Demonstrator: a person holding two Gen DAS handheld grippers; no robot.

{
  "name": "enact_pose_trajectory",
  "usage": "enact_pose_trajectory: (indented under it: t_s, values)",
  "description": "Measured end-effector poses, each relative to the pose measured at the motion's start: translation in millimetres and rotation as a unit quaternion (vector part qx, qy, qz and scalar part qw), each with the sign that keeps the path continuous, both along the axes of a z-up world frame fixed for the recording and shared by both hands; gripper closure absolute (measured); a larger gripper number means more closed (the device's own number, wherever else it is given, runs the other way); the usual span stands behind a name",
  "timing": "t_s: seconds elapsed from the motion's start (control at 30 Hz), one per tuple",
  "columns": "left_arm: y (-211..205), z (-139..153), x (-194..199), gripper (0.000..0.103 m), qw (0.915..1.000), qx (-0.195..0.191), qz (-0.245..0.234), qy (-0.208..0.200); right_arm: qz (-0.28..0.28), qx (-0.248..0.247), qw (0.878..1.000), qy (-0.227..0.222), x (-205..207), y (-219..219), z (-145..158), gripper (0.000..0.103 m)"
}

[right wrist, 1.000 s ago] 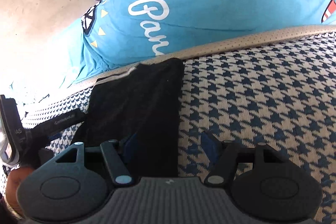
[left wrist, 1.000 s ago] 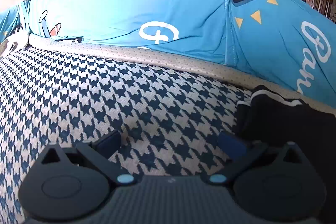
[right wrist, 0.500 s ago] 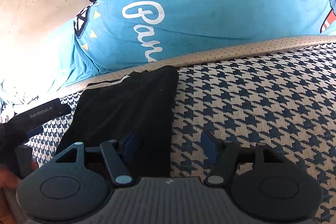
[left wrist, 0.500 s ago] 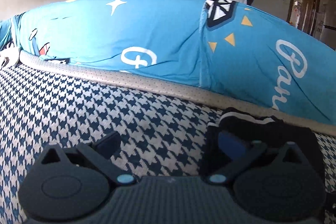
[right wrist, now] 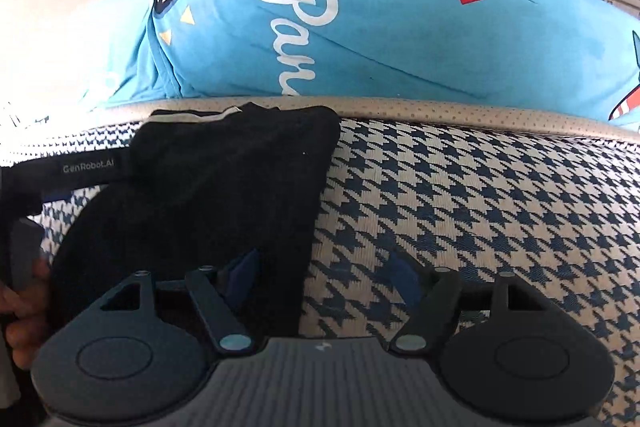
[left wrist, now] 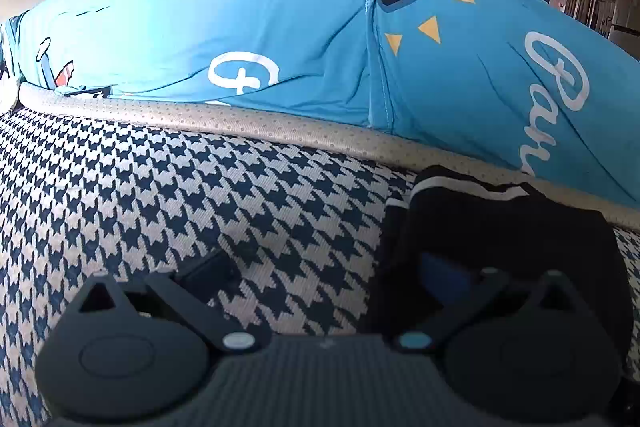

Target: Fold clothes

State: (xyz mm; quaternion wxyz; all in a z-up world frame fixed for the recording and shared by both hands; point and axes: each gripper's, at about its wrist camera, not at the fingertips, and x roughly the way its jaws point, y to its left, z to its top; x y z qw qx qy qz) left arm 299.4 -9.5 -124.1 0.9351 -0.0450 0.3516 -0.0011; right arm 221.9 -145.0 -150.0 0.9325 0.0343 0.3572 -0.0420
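Note:
A folded black garment (right wrist: 208, 195) with a white stripe at its far edge lies flat on the houndstooth cushion (right wrist: 480, 211). My right gripper (right wrist: 322, 269) hovers low over the garment's right edge. Its jaws are opening, one fingertip above the black cloth, the other above the cushion, and neither presses the cloth. In the left wrist view the garment (left wrist: 500, 227) is at the right. My left gripper (left wrist: 324, 267) is open at the garment's left edge, its right fingertip over the cloth. In the right wrist view its black fingers (right wrist: 86, 169) reach in from the left.
Bright blue printed bedding (left wrist: 280, 39) bulges behind a grey perforated trim (left wrist: 240, 123) along the cushion's far edge. A person's hand (right wrist: 22, 323) shows at the lower left of the right wrist view. Chairs and a doorway stand far behind.
The right gripper's jaws have spread wider and it has rolled a little. In the left wrist view the garment has shifted from the right edge to under the right finger.

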Motion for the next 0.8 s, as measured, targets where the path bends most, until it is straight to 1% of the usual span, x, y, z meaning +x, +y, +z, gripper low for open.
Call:
enact_pose_trajectory:
  t_s: [0.1,0.23,0.37,0.47,0.57,0.7,0.8]
  values:
    - [1,1,0,0.000,1.0000,-0.003,0.000,0.001,-0.001,-0.003,1.000,0.005,-1,-2,0,0.028]
    - [2,1,0,0.000,1.0000,-0.008,0.000,0.002,-0.010,-0.014,1.000,0.015,-2,-2,-1,0.022]
    - [2,2,0,0.000,1.0000,-0.007,0.001,0.002,-0.013,-0.015,1.000,0.023,-4,-3,-1,0.022]
    - [1,2,0,0.000,1.0000,-0.005,0.001,0.002,-0.018,-0.006,1.000,0.021,-4,-5,0,0.021]
    - [0,3,0,0.000,1.0000,-0.002,0.001,0.002,-0.018,0.009,1.000,0.018,-4,-9,1,0.020]
    - [-2,8,-2,0.000,1.0000,0.004,0.003,0.007,-0.004,0.065,0.998,0.009,-3,-18,7,0.020]
    - [-5,13,-7,0.000,0.9998,0.017,0.002,0.009,0.011,0.108,0.994,-0.003,-3,-25,11,0.020]
